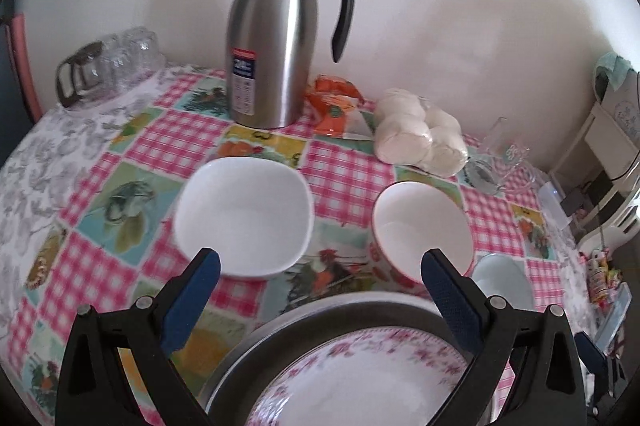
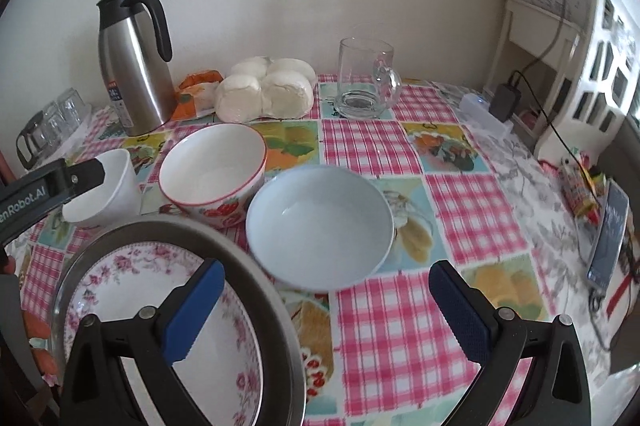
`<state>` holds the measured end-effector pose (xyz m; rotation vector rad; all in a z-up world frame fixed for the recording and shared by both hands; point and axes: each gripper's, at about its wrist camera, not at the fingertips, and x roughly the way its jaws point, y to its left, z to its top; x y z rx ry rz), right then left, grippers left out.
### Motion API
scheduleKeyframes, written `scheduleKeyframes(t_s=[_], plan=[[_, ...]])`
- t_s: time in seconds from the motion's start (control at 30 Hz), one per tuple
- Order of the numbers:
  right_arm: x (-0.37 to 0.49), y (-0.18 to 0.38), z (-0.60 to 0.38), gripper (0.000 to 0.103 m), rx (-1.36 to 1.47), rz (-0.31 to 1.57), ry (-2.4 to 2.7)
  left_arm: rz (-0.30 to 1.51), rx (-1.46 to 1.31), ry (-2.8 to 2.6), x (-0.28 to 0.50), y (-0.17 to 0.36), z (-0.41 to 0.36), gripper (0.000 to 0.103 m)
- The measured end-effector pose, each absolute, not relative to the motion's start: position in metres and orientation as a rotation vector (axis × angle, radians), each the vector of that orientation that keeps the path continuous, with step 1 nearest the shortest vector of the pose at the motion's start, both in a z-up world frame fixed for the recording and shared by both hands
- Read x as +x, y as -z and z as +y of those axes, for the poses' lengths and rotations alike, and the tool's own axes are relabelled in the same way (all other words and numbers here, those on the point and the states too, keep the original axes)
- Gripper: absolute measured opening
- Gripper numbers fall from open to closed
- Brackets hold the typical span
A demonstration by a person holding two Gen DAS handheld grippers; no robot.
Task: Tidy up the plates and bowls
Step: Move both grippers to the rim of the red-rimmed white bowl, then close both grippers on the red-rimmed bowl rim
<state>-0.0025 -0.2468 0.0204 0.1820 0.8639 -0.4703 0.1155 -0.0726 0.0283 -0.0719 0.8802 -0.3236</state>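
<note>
Hovering fingers [image 2: 192, 310] above floral plate [image 2: 132, 290]

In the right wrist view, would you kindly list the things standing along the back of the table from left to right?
Upturned glasses → steel thermos jug → orange packet → bag of white buns → glass mug.

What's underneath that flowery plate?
The floral plate sits inside a larger grey plate, whose rim rings it. Below that comes the checked tablecloth. Whether anything else lies between them is hidden.
</note>
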Motion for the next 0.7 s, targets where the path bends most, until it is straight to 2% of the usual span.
scheduleKeyframes(t_s=[0.27, 0.57, 0.63, 0.7], plan=[[0.033, -0.035, -0.270, 0.103, 0.157, 0.908, 0.438, 0.854, -0.075, 0.381, 0.133, -0.027, -0.089, 0.101], [0.084, -0.065, -0.286, 0.103, 0.127, 0.899, 0.423, 0.983, -0.103, 0.451, 0.163, -0.010, -0.098, 0.100], [0.092, -0.065, -0.286, 0.103, 0.137, 0.901, 0.425, 0.995, -0.104, 0.461, 0.165, -0.008, -0.101, 0.099], [0.099, -0.063, -0.290, 0.103, 0.157, 0.903, 0.435, 0.994, -0.089, 0.459, 0.166, -0.007, -0.104, 0.085]])
